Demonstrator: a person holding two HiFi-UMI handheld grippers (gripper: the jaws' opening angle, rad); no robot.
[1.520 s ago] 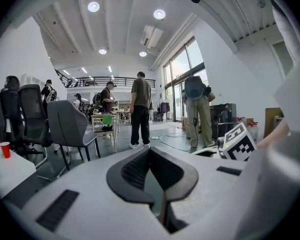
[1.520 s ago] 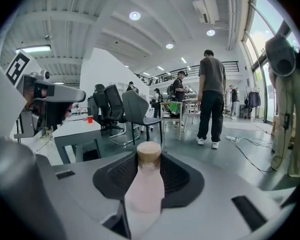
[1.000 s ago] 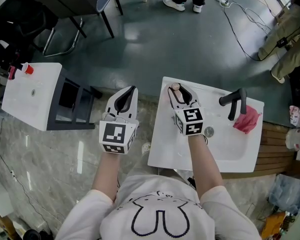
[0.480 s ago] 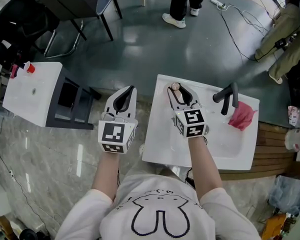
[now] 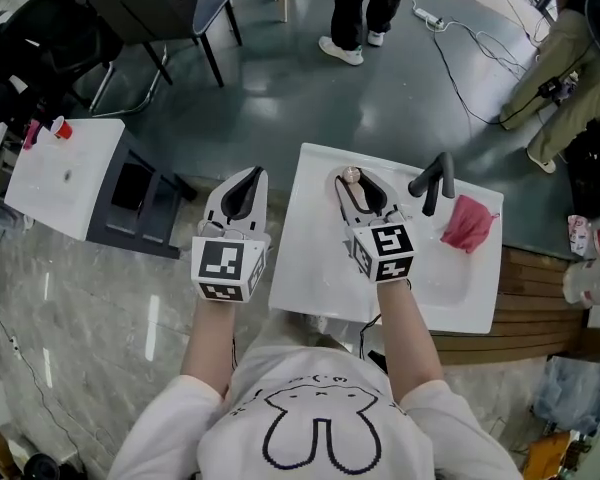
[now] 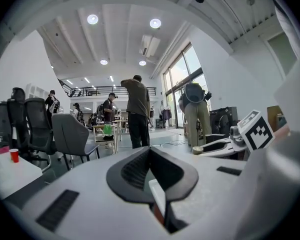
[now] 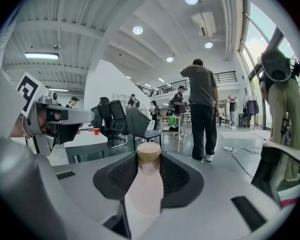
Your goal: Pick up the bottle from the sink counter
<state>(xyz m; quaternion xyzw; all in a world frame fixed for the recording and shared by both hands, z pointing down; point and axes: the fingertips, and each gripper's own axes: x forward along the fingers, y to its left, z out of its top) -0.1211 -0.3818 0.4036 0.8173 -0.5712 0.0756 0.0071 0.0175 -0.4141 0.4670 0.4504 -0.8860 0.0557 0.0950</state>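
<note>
The right tool pinches the bottle, its pads pressed on the pale pink sides below the tan cap. Just ahead of its tips runs the worktop's far edge, then open floor. To its right stands the black faucet, with a pink cloth just past that. The left tool is pressed together and empty, and hangs off the worktop's left edge, over the floor.

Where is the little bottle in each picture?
Head view: upper middle, the bottle in the right claw, over the sink counter.
Left gripper view: only its cap, right of middle.
Right gripper view: bottom middle, inside the claw.
Shared landmark: the standing person in dark trousers.
</note>
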